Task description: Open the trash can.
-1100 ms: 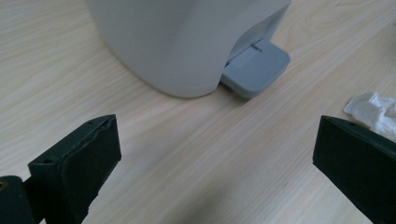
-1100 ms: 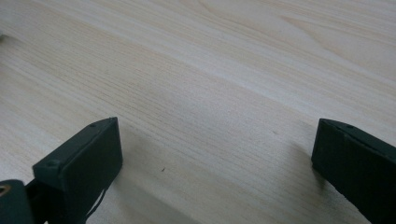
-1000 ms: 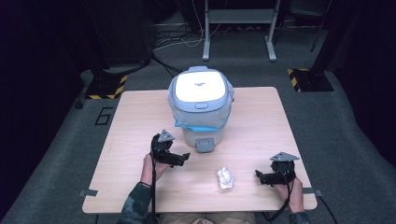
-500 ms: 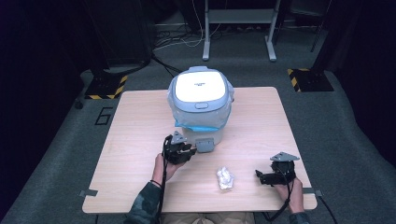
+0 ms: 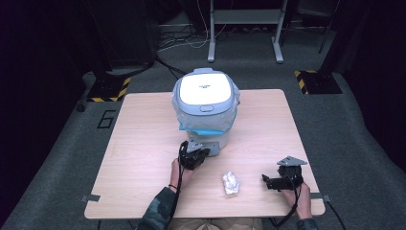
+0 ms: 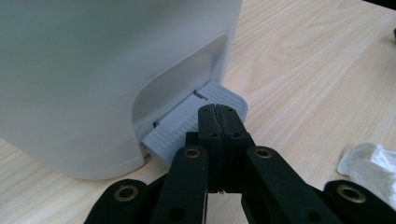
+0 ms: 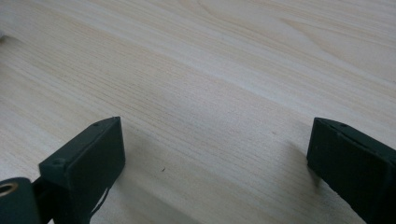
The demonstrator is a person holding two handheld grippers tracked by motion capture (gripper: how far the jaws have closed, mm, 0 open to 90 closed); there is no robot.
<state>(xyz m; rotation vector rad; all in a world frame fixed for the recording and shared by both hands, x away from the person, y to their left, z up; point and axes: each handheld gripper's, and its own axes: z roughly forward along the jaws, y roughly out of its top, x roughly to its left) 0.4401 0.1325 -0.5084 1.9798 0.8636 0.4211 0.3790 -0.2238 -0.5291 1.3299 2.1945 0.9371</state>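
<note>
At the bin's (image 5: 206, 108) pedal (image 6: 196, 123), left gripper (image 6: 218, 112) fingers pressed together; near the desk's (image 5: 139, 143) right corner, right gripper (image 7: 215, 154) fingers wide.

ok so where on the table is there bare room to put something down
The widest bare wood lies left of the pedal bin, out to the table edge, and right of the bin above the right gripper. It is crowded at the front middle: the shut left gripper sits at the bin's pedal, with the crumpled paper beside.
</note>
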